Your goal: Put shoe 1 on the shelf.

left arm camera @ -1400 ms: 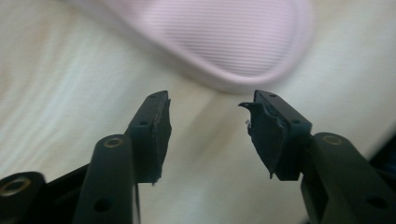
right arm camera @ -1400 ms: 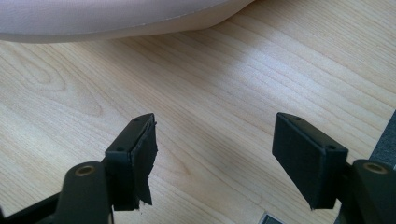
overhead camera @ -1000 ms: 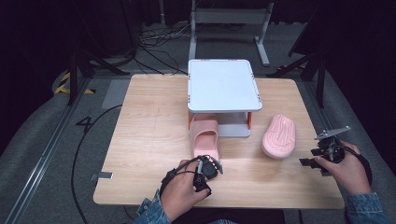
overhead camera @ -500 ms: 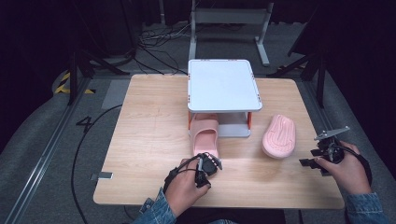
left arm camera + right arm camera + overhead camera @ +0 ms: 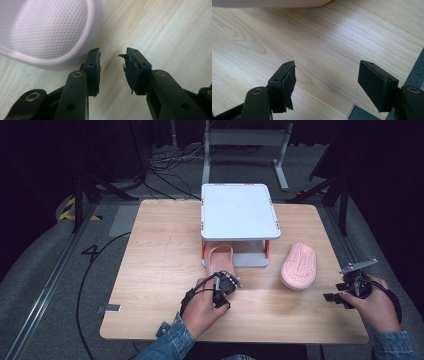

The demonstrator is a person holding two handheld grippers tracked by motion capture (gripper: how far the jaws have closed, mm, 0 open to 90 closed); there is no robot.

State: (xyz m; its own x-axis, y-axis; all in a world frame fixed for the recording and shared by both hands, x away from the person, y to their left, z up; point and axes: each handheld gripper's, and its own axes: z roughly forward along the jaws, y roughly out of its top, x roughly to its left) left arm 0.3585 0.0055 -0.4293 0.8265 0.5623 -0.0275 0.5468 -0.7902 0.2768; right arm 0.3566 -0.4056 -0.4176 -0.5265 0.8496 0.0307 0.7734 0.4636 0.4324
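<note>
One pink slipper (image 5: 220, 259) lies sole down with its toe under the white two-tier shelf (image 5: 239, 212); its dotted heel (image 5: 47, 30) fills the upper left of the left gripper view. My left gripper (image 5: 227, 284) sits just in front of that heel, open, with bare wood between the jaws (image 5: 111, 67). A second pink slipper (image 5: 299, 265) lies sole up to the right of the shelf. My right gripper (image 5: 350, 287) is held near the table's right edge, open wide and empty (image 5: 327, 80), with the slipper's edge (image 5: 269, 3) at the top of its view.
The wooden table (image 5: 150, 255) has free room on its left half and along the front. A dark floor with cables surrounds it, and a metal frame (image 5: 245, 140) stands behind the shelf. The table's right edge (image 5: 412, 67) lies close beside the right gripper.
My left gripper has moved forward and slightly right, closing in on the heel of the slipper under the shelf. The right gripper has stayed almost still.
</note>
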